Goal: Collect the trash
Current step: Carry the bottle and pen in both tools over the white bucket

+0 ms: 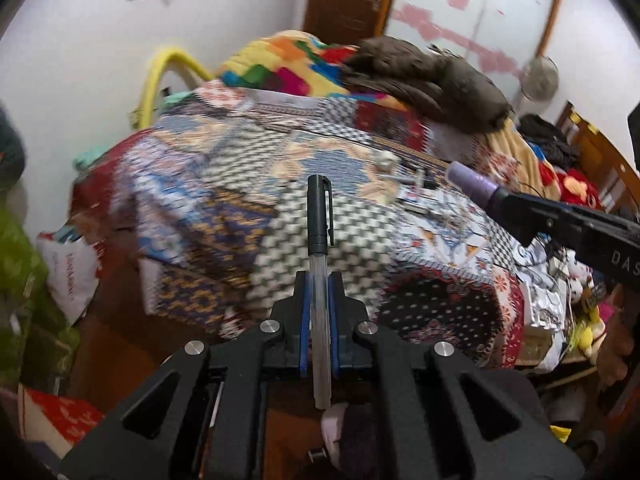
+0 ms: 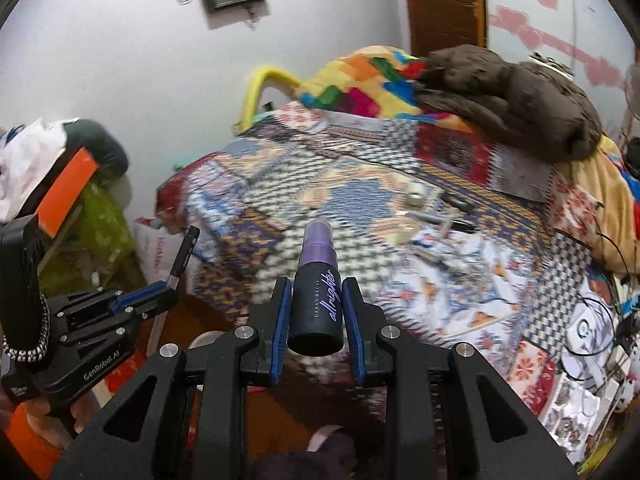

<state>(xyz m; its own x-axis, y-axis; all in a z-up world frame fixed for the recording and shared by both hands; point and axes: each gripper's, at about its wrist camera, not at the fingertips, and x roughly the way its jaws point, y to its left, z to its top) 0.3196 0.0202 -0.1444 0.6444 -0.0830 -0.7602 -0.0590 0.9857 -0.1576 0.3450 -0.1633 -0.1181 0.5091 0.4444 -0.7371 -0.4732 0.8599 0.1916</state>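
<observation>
Presently we hold both items clear above the bed (image 1: pixel 224 208). Our left gripper (image 1: pixel 319 292) pinches the pen (image 1: pixel 319 240) mid-barrel, cap forward; our right gripper (image 2: pixel 317 300) clamps the spray bottle (image 2: pixel 318 292) lengthwise, seemingly for carrying. More litter (image 2: pixel 440 216) lies on the quilt.

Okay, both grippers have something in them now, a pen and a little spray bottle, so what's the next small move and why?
Probably carry both away from the bed toward wherever trash goes; no bin shows in either view. The left gripper is shut on the pen and the right gripper on the spray bottle, both lifted off the cover, so neither can pick more.
</observation>
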